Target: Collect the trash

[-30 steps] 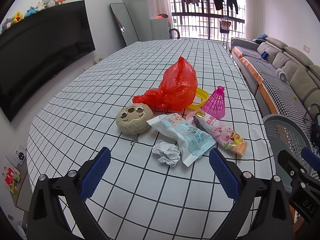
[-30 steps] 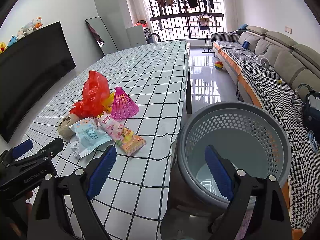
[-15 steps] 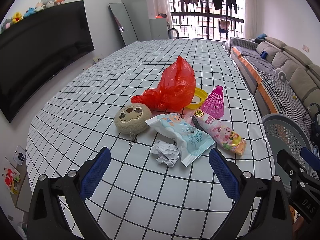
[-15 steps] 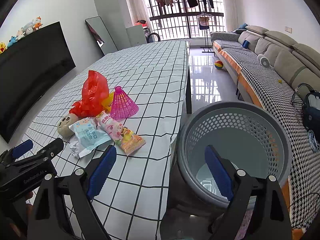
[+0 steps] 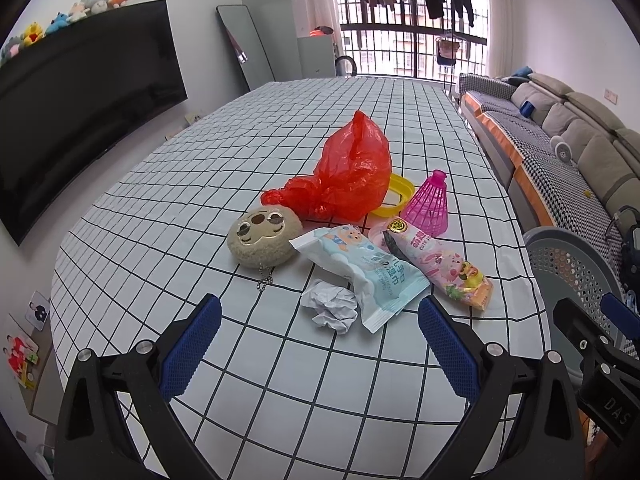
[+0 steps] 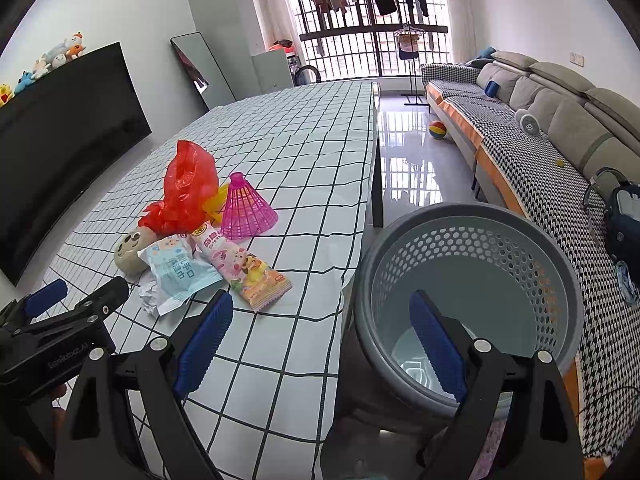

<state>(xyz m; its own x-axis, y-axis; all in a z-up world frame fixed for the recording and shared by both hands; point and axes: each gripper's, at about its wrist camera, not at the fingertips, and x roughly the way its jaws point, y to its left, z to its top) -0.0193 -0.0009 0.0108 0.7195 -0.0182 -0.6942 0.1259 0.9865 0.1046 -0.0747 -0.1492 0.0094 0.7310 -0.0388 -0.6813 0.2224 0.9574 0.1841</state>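
Note:
A crumpled white paper ball [image 5: 330, 307] lies on the checked tablecloth just ahead of my open, empty left gripper [image 5: 320, 344]. Beside it lie a light blue wet-wipe packet [image 5: 360, 276], a pink snack wrapper [image 5: 440, 268] and a red plastic bag [image 5: 352, 172]. The right wrist view shows the packet [image 6: 180, 272], the wrapper [image 6: 244, 268] and the bag [image 6: 184, 188] too. My right gripper [image 6: 320, 336] is open and empty, over the table edge next to a grey perforated bin [image 6: 472, 288]. The bin's rim [image 5: 568, 264] also shows in the left wrist view.
A plush sloth keychain [image 5: 262, 236], a pink plastic shuttlecock [image 5: 428, 204] and a yellow ring [image 5: 396, 196] sit among the trash. A sofa [image 6: 552, 128] runs along the right, a dark TV [image 5: 80, 96] on the left wall. The bin stands on the floor off the table's right edge.
The left wrist view has shifted slightly, so the objects sit a touch further left. The right gripper has barely moved. Both grippers stay open.

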